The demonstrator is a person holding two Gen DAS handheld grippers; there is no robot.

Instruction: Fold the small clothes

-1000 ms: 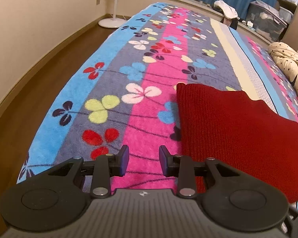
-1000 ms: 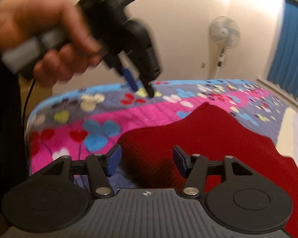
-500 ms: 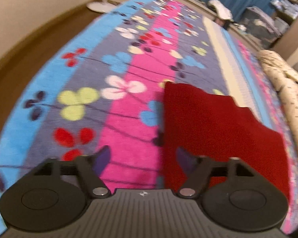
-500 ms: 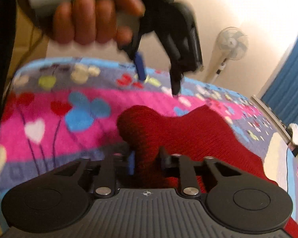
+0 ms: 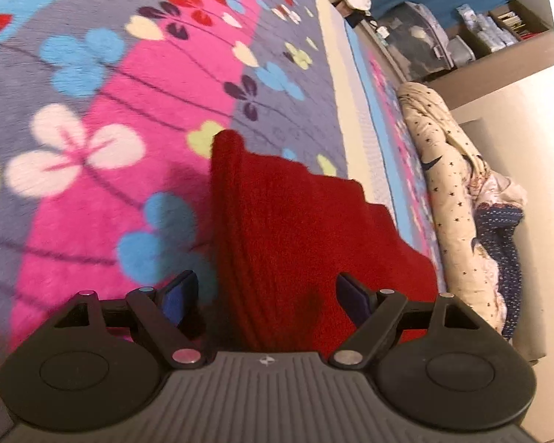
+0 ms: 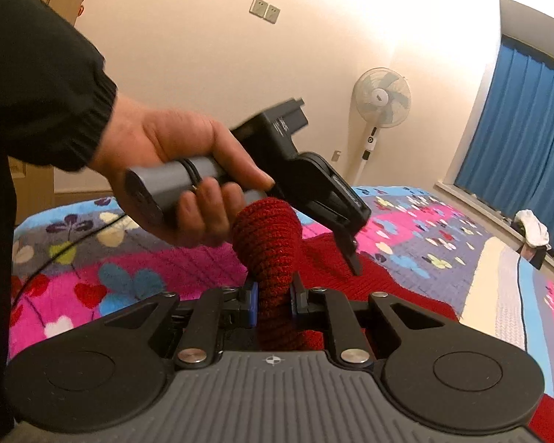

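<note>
Red knit point(image 5: 299, 229): lies on the bed point(image 5: 103, 85), one corner lifted. Soft, limp, light by its look; likely to sag and stretch, so best gripped at edges or corners. Right tongs point(image 6: 273, 301) pinch the raised, bunched corner. Left tongs point(image 5: 266, 295) spread wide, straddling the near edge, pads clear.

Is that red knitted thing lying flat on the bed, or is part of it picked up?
Partly picked up. The right gripper pinches a bunched corner of the red knit above the bedspread; the rest lies spread.
</note>
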